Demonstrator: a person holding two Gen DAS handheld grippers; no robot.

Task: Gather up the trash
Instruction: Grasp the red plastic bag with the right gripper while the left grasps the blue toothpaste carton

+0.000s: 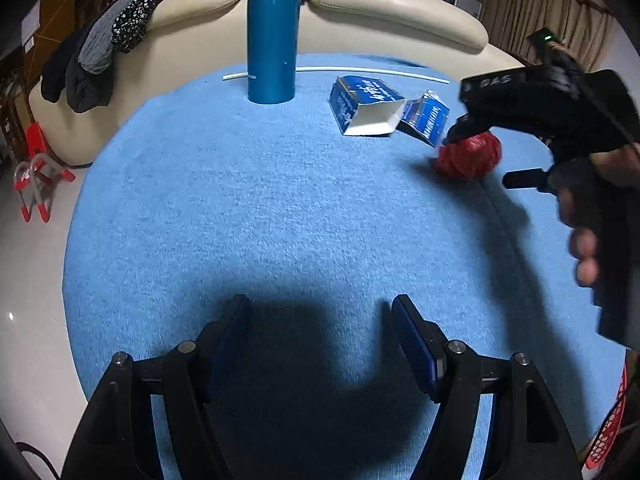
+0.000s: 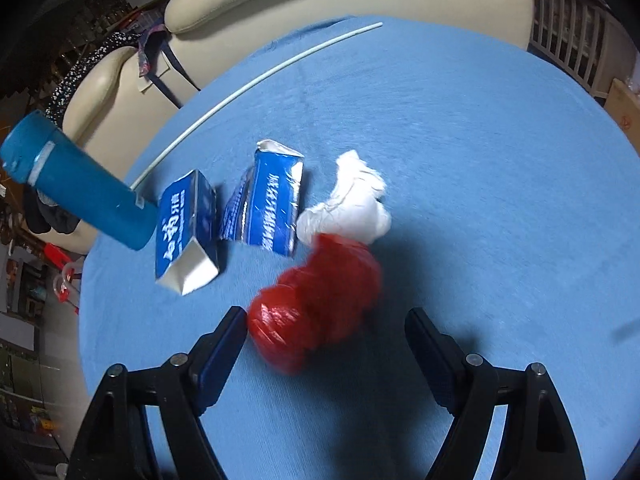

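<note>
I see a round worktop (image 2: 480, 140) under a blue cloth. On it stand a teal bottle (image 1: 271, 40), upright, and lie two blue cartons (image 2: 186, 232) (image 2: 276, 204) side by side, a white wad (image 2: 352, 208) touching a red wad (image 2: 316, 312), and a thin white rod (image 2: 248, 80) near the far edge.
</note>
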